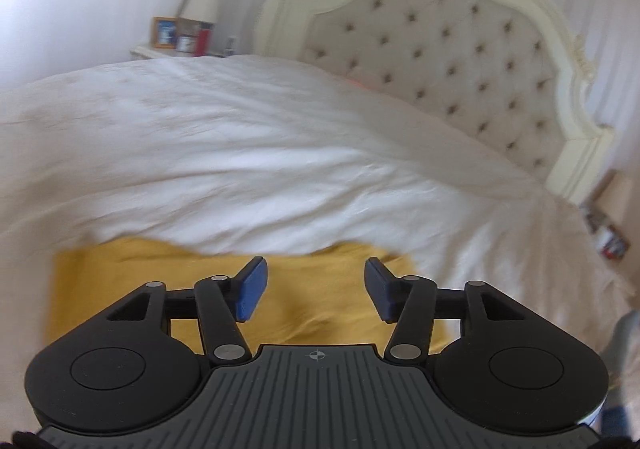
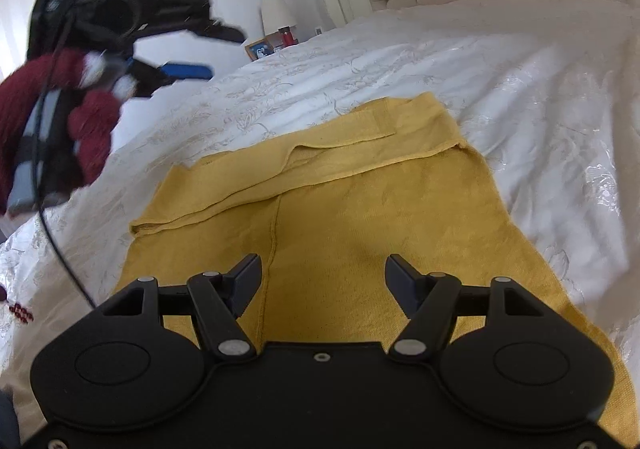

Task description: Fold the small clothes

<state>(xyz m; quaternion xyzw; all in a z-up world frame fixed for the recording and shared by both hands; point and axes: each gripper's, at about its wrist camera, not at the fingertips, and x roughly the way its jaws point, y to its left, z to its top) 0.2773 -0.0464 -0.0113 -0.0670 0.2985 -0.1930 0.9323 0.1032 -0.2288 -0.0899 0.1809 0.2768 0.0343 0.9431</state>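
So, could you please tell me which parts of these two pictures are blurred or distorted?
Left wrist view: the white bedspread and yellow garment are motion-smeared, the headboard bowed by the fisheye. Right wrist view: the garment is sharp; only the left hand-held gripper and the burgundy sleeve are blurred.

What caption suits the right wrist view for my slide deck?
Right gripper, jaws open, hovers over a partly folded yellow garment on a white bedspread.

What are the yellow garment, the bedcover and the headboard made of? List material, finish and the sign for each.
Yellow garment: likely matte knit fabric; fine textured surface, stitched seam.
Bedcover: woven cloth with slight sheen, perhaps satin; glossy floral pattern, soft creases.
Headboard: button-tufted upholstery in a cream carved frame, possibly painted wood.
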